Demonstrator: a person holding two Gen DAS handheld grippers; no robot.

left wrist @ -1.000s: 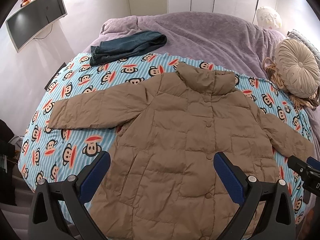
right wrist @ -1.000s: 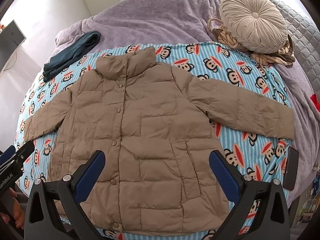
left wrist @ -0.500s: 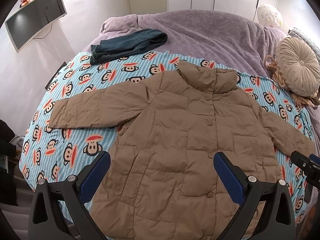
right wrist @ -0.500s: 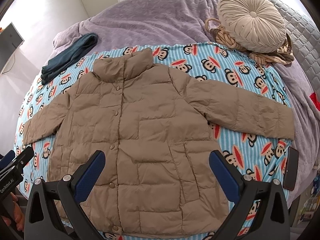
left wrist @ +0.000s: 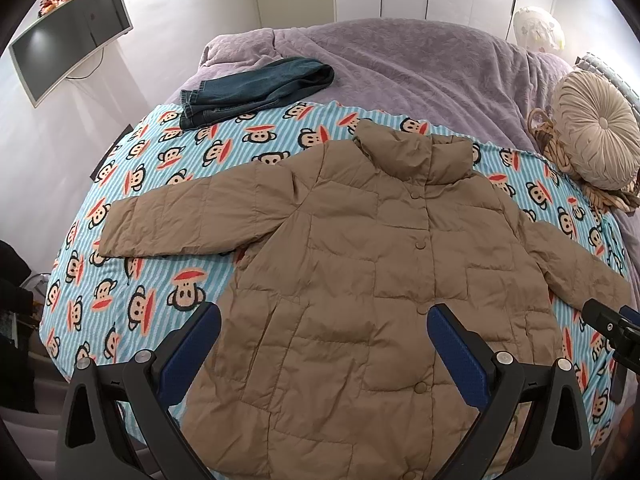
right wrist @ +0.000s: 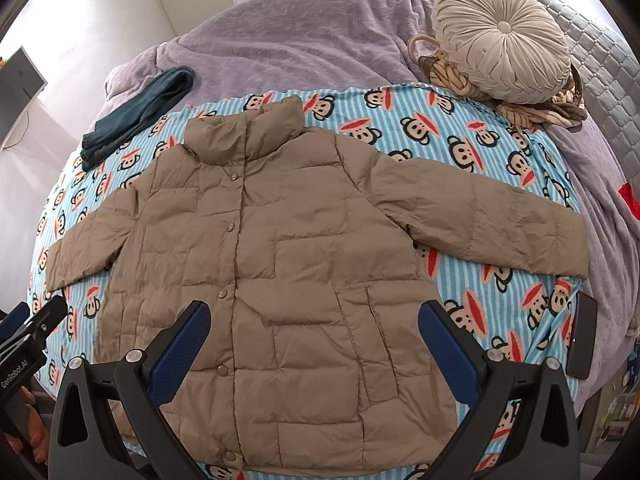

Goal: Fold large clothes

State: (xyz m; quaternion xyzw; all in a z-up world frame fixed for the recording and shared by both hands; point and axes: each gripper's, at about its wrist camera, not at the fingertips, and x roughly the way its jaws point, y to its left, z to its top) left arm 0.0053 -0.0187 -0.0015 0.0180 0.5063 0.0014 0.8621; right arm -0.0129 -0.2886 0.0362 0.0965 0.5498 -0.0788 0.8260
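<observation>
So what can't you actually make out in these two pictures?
- Jacket hem: left wrist view, cut off by the bottom edge and hidden by the left tongs.
- Dark flat object at the blanket's edge: right wrist view, too distorted to identify.
- Under the cushion: hidden.

So that's one tan puffer jacket, one folded pair of jeans upper left, and one round cushion on the right. Also one phone, one monitor, and two grippers: left gripper, right gripper.
</observation>
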